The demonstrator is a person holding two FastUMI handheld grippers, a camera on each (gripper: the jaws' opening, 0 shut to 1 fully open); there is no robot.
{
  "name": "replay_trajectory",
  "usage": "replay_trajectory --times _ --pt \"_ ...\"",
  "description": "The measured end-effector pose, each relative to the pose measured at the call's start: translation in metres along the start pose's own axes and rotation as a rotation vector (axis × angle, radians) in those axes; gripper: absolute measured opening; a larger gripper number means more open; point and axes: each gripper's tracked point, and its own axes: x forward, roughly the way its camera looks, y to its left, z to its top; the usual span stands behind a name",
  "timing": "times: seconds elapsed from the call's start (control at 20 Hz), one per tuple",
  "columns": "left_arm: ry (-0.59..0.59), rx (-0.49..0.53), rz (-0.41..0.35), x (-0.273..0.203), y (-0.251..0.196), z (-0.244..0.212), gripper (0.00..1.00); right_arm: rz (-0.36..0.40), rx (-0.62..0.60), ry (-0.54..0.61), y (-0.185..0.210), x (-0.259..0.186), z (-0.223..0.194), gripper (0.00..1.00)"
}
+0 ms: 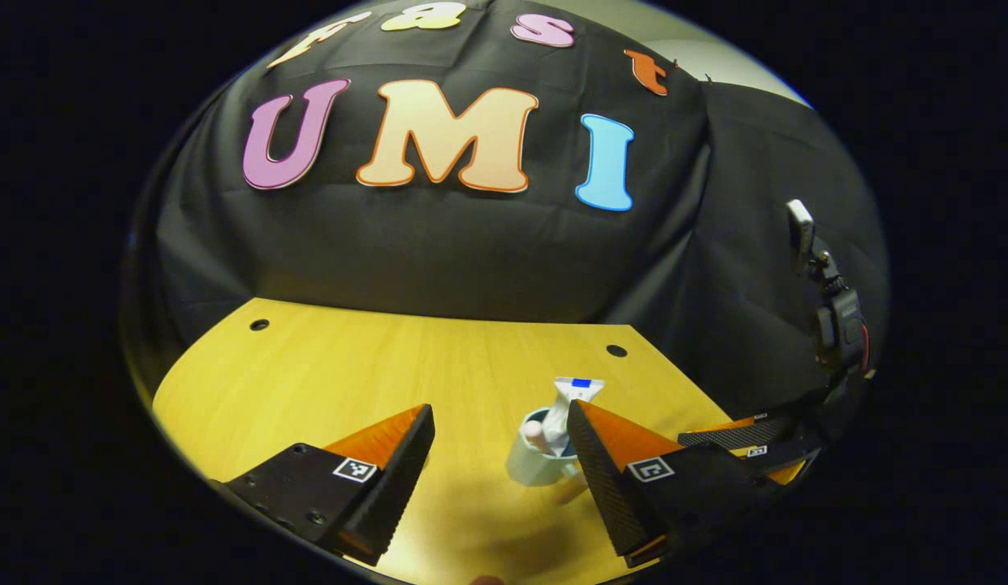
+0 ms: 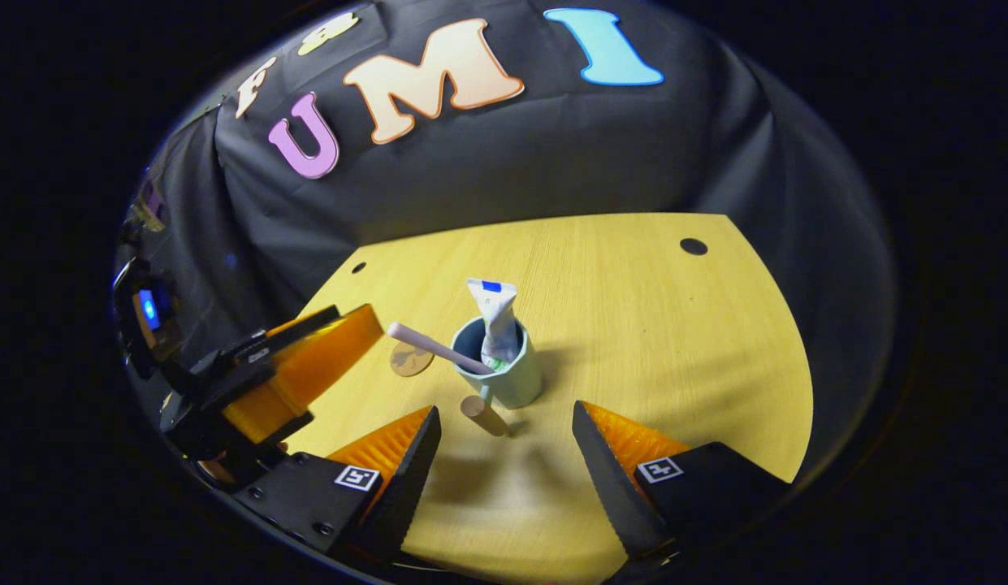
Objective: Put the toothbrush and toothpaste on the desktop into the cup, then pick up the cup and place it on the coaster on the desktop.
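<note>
Wooden surface (image 2: 633,325) carries the cup (image 2: 512,378) mid-way, toothbrush (image 2: 430,348) and toothpaste (image 2: 495,317) inside, beside the coaster (image 2: 410,359) — both grippers' fingers gape empty; grip the cup low, keep it upright.

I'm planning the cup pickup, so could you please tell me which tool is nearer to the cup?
Right, most likely. The right tool is open just short of the cup, facing it. The left tool sits off to the cup's side, beyond the coaster.
</note>
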Motion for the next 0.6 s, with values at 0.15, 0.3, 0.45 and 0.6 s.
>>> replay_trajectory --times 0.15,0.3,0.45,0.6 --pt "-0.014 0.021 0.051 -0.017 0.039 0.002 0.95 -0.007 0.007 0.091 0.013 0.019 -0.001 0.99" --pt "-0.013 0.013 0.1 -0.034 0.076 -0.001 0.95 -0.04 0.0 0.201 0.015 0.038 -0.011 0.99" --pt "-0.002 0.003 0.161 -0.052 0.115 -0.011 0.95 -0.066 -0.022 0.302 0.015 0.058 -0.021 0.99" --pt "0.014 -0.029 0.22 -0.068 0.148 -0.022 0.95 -0.091 -0.041 0.365 0.014 0.078 -0.027 0.99"
